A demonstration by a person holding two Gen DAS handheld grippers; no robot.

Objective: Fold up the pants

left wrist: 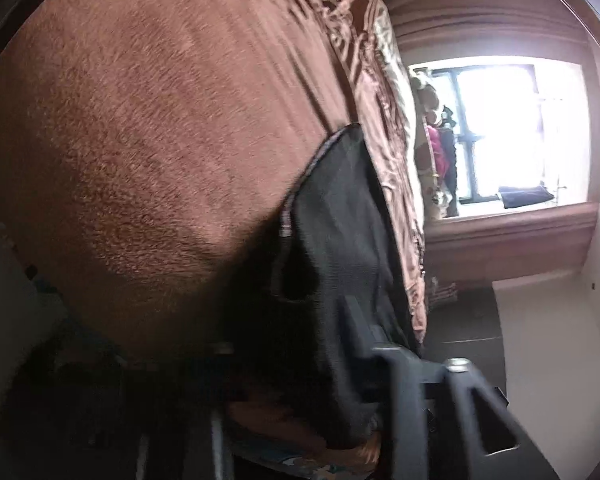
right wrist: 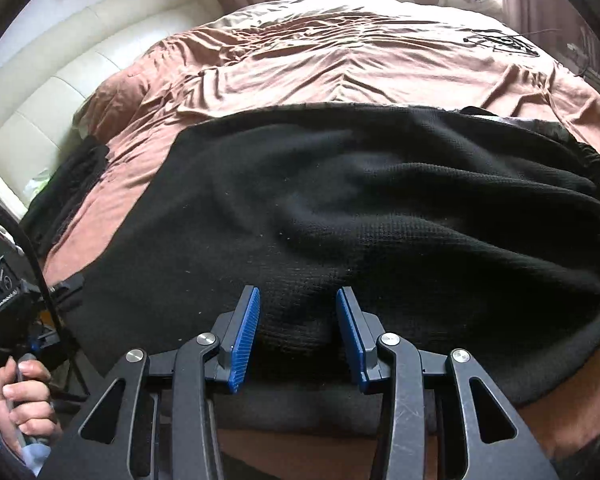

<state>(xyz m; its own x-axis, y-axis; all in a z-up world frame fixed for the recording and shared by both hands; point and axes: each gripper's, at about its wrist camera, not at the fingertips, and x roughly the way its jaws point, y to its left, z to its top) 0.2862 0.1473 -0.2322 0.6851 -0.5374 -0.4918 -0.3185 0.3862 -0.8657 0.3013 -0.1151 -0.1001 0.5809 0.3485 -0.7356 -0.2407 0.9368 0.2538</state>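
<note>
We had the black pants (right wrist: 340,208) spread on the brown bed (right wrist: 300,64). Our right claw (right wrist: 296,332) straddled a bunched near edge, pads not clearly pressing; the left claw (left wrist: 384,344) appeared to pinch cloth. Next, we judged, lift and fold over.

A home bedroom is being shown: a wide bed under a rumpled brown satin bedspread (right wrist: 340,60), a bright curtained window (left wrist: 516,132) at twelve o'clock.

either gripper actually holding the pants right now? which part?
Right gripper: blue pads straddle a raised fold at the near edge of the black pants, a gap showing; not clamped. Left gripper: pants drape over its fingers; grip cannot be told.
</note>
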